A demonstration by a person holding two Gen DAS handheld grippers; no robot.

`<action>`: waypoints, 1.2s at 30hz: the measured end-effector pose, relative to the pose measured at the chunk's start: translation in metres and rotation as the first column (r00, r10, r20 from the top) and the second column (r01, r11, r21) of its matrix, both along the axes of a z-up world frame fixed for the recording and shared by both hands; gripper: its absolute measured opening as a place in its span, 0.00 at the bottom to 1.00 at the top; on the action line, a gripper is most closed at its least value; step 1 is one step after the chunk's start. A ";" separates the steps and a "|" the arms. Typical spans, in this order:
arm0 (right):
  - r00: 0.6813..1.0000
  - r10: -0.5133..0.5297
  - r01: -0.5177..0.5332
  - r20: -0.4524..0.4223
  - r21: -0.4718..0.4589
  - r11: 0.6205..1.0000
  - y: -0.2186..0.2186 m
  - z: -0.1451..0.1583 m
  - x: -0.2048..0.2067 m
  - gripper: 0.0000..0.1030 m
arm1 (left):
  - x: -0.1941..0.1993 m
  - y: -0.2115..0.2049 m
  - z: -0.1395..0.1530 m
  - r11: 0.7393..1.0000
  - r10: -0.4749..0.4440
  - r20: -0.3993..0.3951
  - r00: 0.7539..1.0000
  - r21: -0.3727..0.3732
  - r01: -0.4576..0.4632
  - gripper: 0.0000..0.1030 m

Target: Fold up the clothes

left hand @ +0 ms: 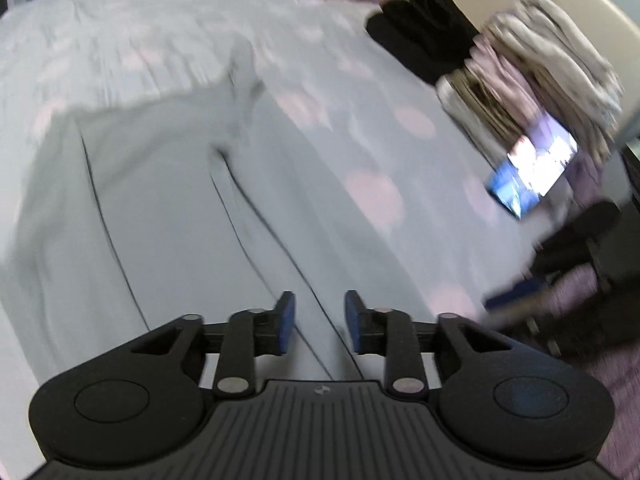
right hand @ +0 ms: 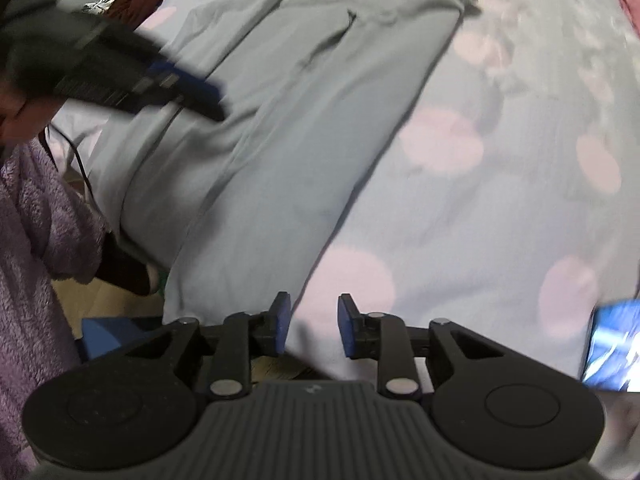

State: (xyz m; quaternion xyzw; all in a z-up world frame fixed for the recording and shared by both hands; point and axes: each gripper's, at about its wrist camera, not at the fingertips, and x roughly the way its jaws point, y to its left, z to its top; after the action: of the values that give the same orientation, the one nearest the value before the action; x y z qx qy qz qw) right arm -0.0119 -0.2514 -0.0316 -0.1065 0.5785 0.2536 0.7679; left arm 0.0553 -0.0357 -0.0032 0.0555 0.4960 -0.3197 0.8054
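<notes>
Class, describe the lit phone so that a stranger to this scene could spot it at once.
Start at the pale blue bedsheet with pink spots that covers the bed. Along one edge stands a stack of folded grey and patterned clothes. The glowing rectangular phone lies at the near foot of that stack: the only bright, hard, flat thing among soft fabrics.

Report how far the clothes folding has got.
Done: a stack of folded clothes sits at the far side of the bed. In hand: the grey trousers lie folded lengthwise; both the left tongs and the right tongs are open and hold nothing. Left: folding the trousers shorter and stacking them.
</notes>
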 end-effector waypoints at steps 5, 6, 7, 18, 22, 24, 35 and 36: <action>0.999 0.036 -0.035 0.031 -0.016 0.999 0.004 0.008 0.027 0.30 | 0.068 -0.014 -0.004 1.000 0.029 0.080 0.996 -0.003 -0.028 0.38; 0.999 0.038 -0.038 0.039 -0.013 0.999 0.005 0.007 0.032 0.30 | 0.080 -0.019 -0.006 0.999 0.032 0.081 0.996 -0.011 -0.032 0.40; 0.998 0.032 -0.032 0.054 -0.005 0.999 0.005 0.007 0.035 0.30 | 0.092 -0.024 -0.008 0.999 0.036 0.081 0.996 -0.020 -0.035 0.42; 0.982 0.116 -0.103 0.147 -0.096 0.990 0.030 -0.005 0.071 0.28 | 0.211 -0.079 -0.036 0.999 0.027 0.006 1.000 0.022 -0.027 0.28; 0.969 0.180 -0.158 0.166 -0.140 0.977 0.044 -0.004 0.080 0.29 | 0.241 -0.085 -0.052 1.000 0.007 -0.070 0.997 0.018 -0.006 0.12; 0.968 0.190 -0.168 0.161 -0.143 0.975 0.048 -0.007 0.085 0.29 | 0.253 -0.086 -0.059 1.000 0.005 -0.098 0.995 0.004 -0.005 0.12; 0.974 0.192 -0.175 0.122 -0.133 0.976 0.051 -0.013 0.092 0.29 | 0.287 -0.079 -0.068 0.990 -0.030 -0.176 0.984 -0.138 0.005 0.30; 0.974 0.194 -0.177 0.121 -0.134 0.975 0.051 -0.014 0.092 0.29 | 0.289 -0.079 -0.066 0.989 -0.030 -0.177 0.984 -0.146 0.004 0.34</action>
State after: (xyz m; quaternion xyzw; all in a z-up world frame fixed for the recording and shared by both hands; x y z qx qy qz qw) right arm 0.0806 -0.1999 -0.0452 -0.2239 0.5278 0.2806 0.7698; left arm 0.3441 -0.1145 -0.0693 -0.0280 0.5412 -0.3656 0.7568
